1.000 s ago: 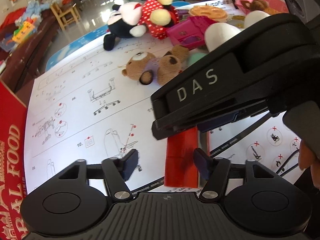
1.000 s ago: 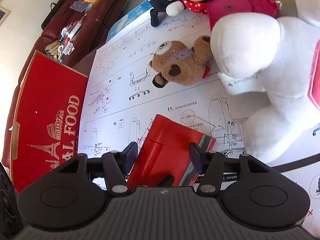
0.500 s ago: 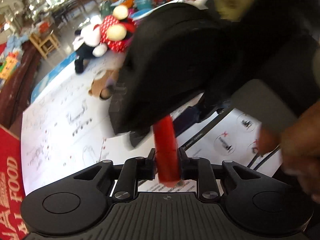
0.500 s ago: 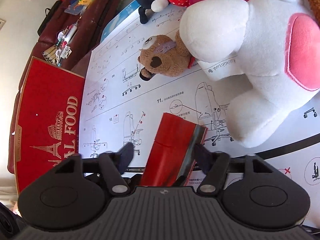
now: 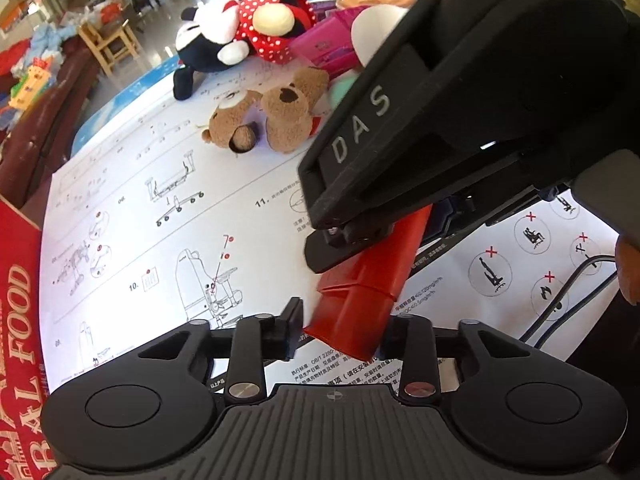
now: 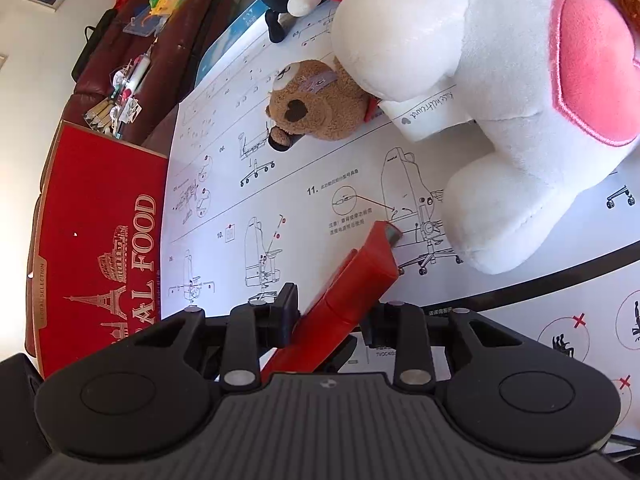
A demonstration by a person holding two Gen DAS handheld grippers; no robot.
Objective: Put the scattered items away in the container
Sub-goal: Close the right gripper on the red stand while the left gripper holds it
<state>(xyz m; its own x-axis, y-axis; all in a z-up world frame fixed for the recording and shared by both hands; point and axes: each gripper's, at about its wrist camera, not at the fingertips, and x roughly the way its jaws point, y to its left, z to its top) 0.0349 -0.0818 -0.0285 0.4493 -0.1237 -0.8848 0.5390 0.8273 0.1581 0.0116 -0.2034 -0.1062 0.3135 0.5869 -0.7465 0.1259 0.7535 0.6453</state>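
A flat red box (image 5: pixel 372 280) hangs tilted just above the white instruction sheet (image 5: pixel 168 240), with both grippers on it. My left gripper (image 5: pixel 340 320) is shut on its near end, pads against both sides. Above it, the black housing of the right tool (image 5: pixel 460 100) covers the box's far end. In the right wrist view the red box (image 6: pixel 360 276) stands on edge between the fingers of my right gripper (image 6: pixel 330 312). Those jaws are closing, pads touching its sides. The red "FOOD" carton (image 6: pixel 100 220) lies at the left.
A brown teddy (image 6: pixel 316 104) lies beyond the box, with a spotted mouse plush (image 5: pixel 248 36) and a pink case (image 5: pixel 324 48) further back. A big white plush with a pink heart (image 6: pixel 500 100) sits close on the right. A brown sofa (image 6: pixel 168 40) with clutter runs along the left.
Both pairs of jaws have narrowed onto the red box. It has turned from lying flat on the sheet to standing tilted on its edge. Neither hand has shifted much.
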